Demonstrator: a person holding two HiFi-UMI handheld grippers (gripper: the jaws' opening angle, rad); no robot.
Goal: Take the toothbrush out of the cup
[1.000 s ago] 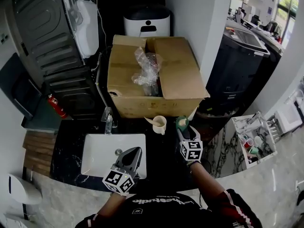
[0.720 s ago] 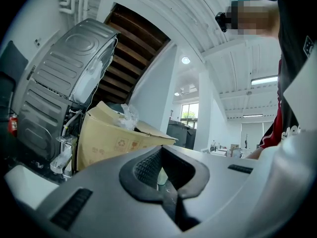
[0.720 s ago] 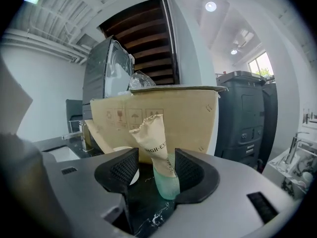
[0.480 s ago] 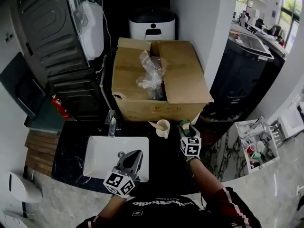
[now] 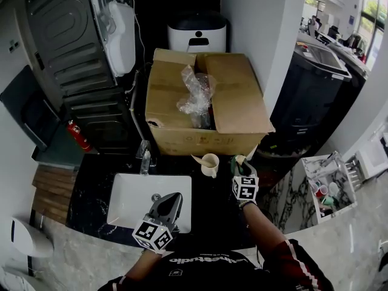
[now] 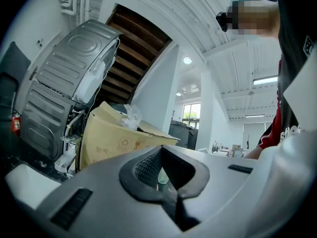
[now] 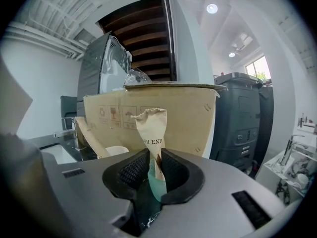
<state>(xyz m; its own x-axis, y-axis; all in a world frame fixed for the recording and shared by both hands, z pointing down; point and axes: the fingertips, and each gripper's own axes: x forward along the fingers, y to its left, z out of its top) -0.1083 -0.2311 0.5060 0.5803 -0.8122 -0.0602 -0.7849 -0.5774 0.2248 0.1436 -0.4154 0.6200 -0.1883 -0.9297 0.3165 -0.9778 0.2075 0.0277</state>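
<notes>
Far left, a grey washer, steeply foreshortened in the head view. Across the middle, a dark counter. At the counter's back, an open cardboard box, crumpled clear plastic poking from its top. Right of the box, past a white pillar, a black bin. Behind the box, a white appliance. Sunk into the counter at left, a white sink with a tap at its back edge.

Over the sink's near right corner, the left gripper, held level, jaws fully together, nothing between them. Just in front of the box, the right gripper, tipped slightly down, jaws just now closing in from wide and pinched on both sides of the wrapped toothbrush, well short of meeting.

Near the box front, left of the right gripper, a cream cup with a paper-wrapped stick leaning out to the left. Just right of it, a green cup, low between the right jaws. Upright in that green cup, the toothbrush in its tan paper sleeve, crimped top above the jaws, not yet lifted out.
</notes>
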